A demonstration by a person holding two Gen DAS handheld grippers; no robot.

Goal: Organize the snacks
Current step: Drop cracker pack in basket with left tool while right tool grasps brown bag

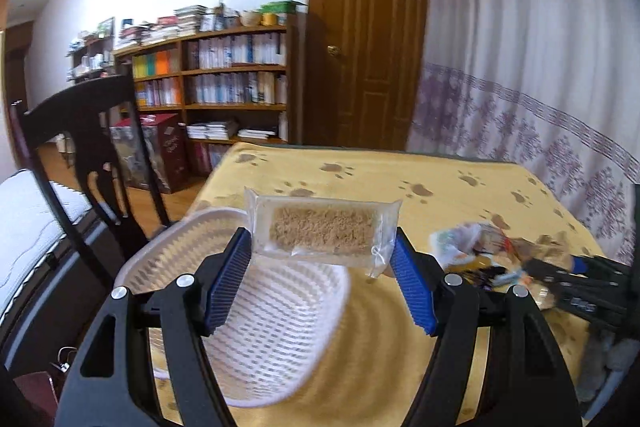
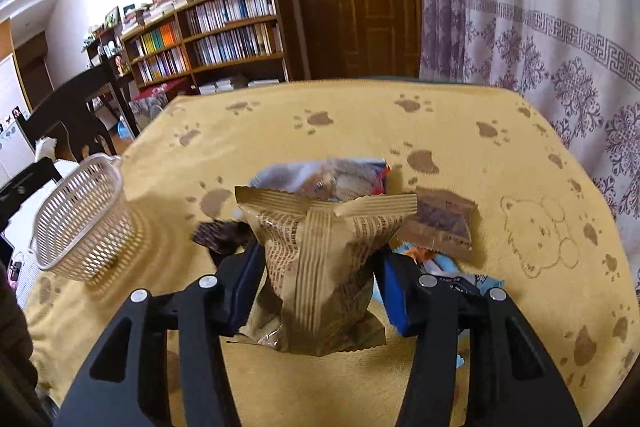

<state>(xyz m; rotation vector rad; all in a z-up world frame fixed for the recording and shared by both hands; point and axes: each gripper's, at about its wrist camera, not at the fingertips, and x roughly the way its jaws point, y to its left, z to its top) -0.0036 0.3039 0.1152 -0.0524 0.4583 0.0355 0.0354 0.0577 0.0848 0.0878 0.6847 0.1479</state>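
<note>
Left gripper [image 1: 322, 259] jaws clamp clear cereal-bar packet [image 1: 323, 229], long axis crosswise; right gripper [image 2: 320, 279] jaws pinch upright tan pouch [image 2: 324, 251].

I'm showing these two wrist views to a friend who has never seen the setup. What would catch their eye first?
Probably the clear packet of tan crumbly snack held between the left gripper's blue pads, above the far rim of the white slotted basket. Next, the gold striped snack bag gripped upright by the right gripper, before a pile of wrappers on the yellow paw-print tablecloth.
</note>
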